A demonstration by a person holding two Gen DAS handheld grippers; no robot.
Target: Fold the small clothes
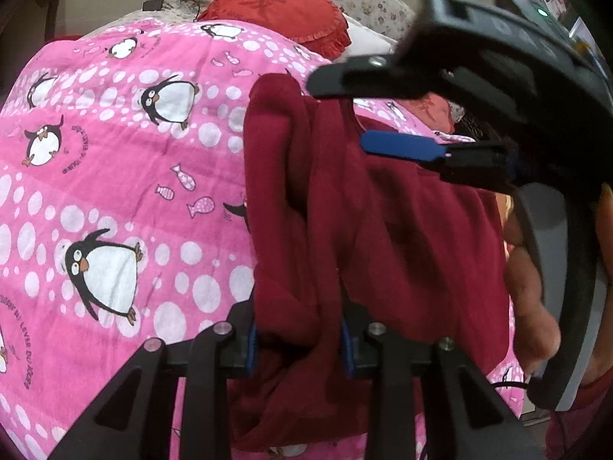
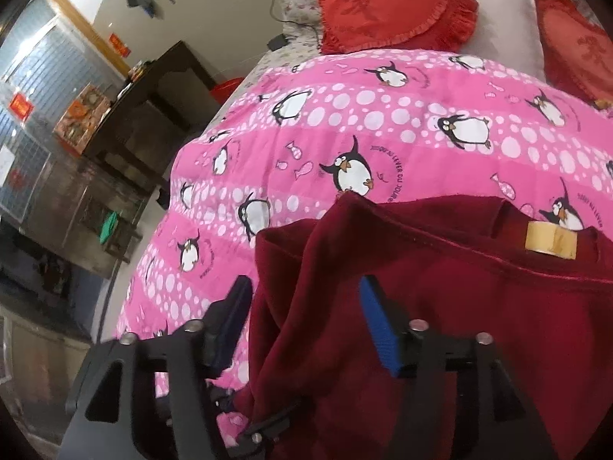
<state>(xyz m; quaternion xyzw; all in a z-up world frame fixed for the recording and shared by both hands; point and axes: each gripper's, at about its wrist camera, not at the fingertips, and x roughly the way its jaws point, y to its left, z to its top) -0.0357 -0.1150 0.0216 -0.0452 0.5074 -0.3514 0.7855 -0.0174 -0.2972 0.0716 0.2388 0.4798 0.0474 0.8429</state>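
The dark red garment [image 1: 383,230] is a soft, fleecy piece of cloth with thick rounded folds, and it lies on the bed over a pink quilt [image 1: 115,153] printed with penguins, white dots and small fish. In the left wrist view the left gripper [image 1: 299,345] has its jaws closed on a thick bundle of this cloth, which fills the whole gap between the two blue pads and rises in front of them as a tall, rumpled fold. In the same view the right gripper [image 1: 402,115] comes in from the right side, black and hard, with one blue flat finger [image 1: 402,145] over the cloth and a black finger above it; the person's hand [image 1: 532,299] holds its curved handle. In the right wrist view the right gripper [image 2: 306,318] stands with its jaws wide apart, and a loose fold of the garment [image 2: 421,306] hangs between them, close to the left pad and touching the right blue pad; the jaws do not press it. Beyond the right jaw, a roll of brownish tape [image 2: 551,243] sits on the garment near its stitched hem. Far ahead of the jaws lie a heart-shaped red cushion [image 2: 394,7] with a frilled edge and a white pillow [image 2: 505,11].
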